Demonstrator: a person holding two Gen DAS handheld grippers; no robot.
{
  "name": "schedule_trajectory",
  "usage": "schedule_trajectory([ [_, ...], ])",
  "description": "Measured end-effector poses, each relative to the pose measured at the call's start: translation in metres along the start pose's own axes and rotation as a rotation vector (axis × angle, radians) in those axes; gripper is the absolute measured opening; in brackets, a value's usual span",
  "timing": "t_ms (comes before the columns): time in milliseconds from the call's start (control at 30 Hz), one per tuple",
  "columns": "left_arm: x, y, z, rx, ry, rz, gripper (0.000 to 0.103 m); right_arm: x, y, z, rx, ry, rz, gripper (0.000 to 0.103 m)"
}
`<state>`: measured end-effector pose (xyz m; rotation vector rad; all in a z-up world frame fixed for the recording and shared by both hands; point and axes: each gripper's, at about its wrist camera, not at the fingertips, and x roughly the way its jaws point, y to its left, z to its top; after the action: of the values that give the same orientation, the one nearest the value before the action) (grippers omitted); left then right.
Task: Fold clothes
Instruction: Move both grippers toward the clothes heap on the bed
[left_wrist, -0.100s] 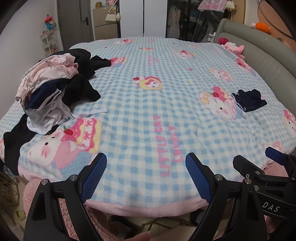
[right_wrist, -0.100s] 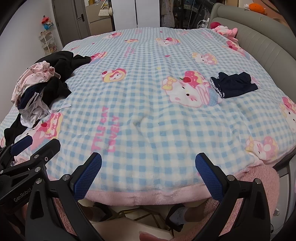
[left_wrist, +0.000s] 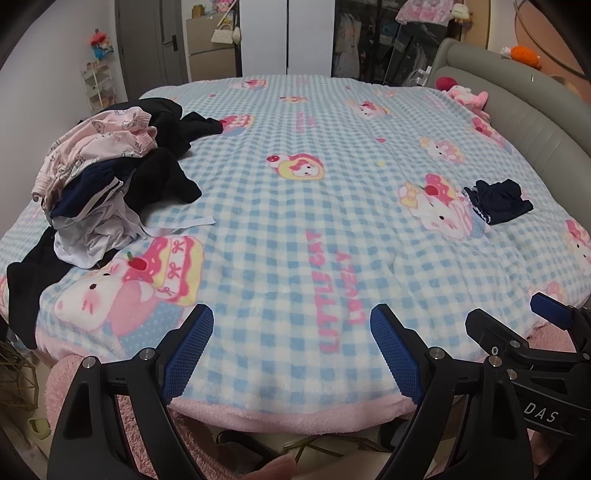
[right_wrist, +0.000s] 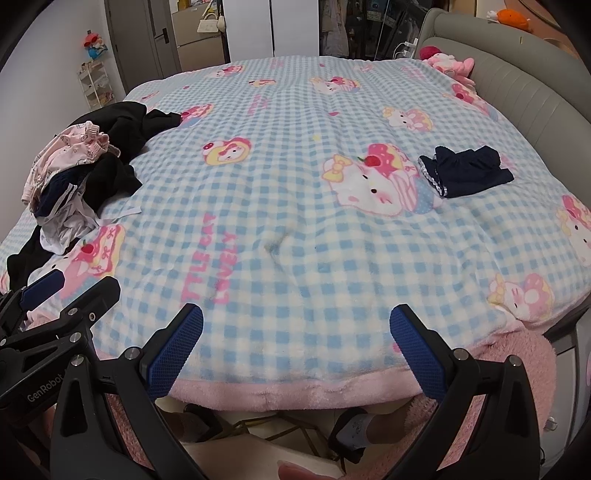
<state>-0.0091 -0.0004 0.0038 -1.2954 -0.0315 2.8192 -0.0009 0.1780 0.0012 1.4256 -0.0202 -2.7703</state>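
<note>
Both grippers hung at the near edge of the bed (left_wrist: 295, 413), side by side and level. My left gripper (left_wrist: 291, 350) had its jaws spread wide with nothing between the blue pads; my right gripper (right_wrist: 295, 350) stood the same, wide and empty. In the left view the right one showed at the lower right corner, which put the two close together over the pink hem of the checked blanket (right_wrist: 332, 258). I judged this a neutral stance: held back from the cloth, able to reach either way. The clothes lay in two places. A loose pile of clothes (left_wrist: 110, 177) sat on the left side of the bed, with a pink printed piece on top, black and navy pieces tangled under it, a white one spilling toward the near edge and a black piece trailing off the bed's left edge. Nothing in that heap looked folded. Well apart, on the right side, a small navy garment (right_wrist: 465, 170) with a pale trimmed hem lay alone in a compact bundle; I could not tell whether it was folded or merely dropped. The middle of the blanket between them was bare, presumably kept as working room for spreading a garment flat. The scene fitted a pause between garments equally well as a stance before any reach.
</note>
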Motion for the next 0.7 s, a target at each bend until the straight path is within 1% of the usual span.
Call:
schedule_trajectory([
  [67, 0.002, 0.0, 0.005, 0.006, -0.012, -0.014, 0.089, 0.0, -0.001, 0.002, -0.01, 0.002, 0.011, 0.102],
  [133, 0.003, 0.001, 0.01, 0.012, -0.024, -0.028, 0.089, -0.005, -0.002, 0.006, -0.03, -0.021, 0.036, 0.102],
  [267, 0.006, 0.001, 0.02, 0.024, -0.048, -0.057, 0.089, -0.015, 0.0, 0.03, -0.067, -0.071, 0.073, 0.102],
  [333, 0.005, 0.007, 0.034, 0.023, -0.063, -0.073, 0.089, -0.018, 0.005, 0.045, -0.086, -0.093, 0.09, 0.102],
  [433, 0.004, 0.018, 0.058, 0.016, -0.087, -0.094, 0.089, -0.022, 0.018, 0.065, -0.106, -0.153, 0.123, 0.102],
  [533, 0.003, 0.029, 0.085, 0.024, -0.124, -0.101, 0.089, -0.025, 0.033, 0.088, -0.136, -0.178, 0.108, 0.102],
  [633, 0.003, 0.039, 0.109, 0.027, -0.162, -0.094, 0.089, -0.026, 0.043, 0.108, -0.147, -0.198, 0.095, 0.102],
  [700, 0.007, 0.049, 0.12, 0.02, -0.172, -0.083, 0.089, -0.022, 0.049, 0.12, -0.151, -0.206, 0.082, 0.102],
])
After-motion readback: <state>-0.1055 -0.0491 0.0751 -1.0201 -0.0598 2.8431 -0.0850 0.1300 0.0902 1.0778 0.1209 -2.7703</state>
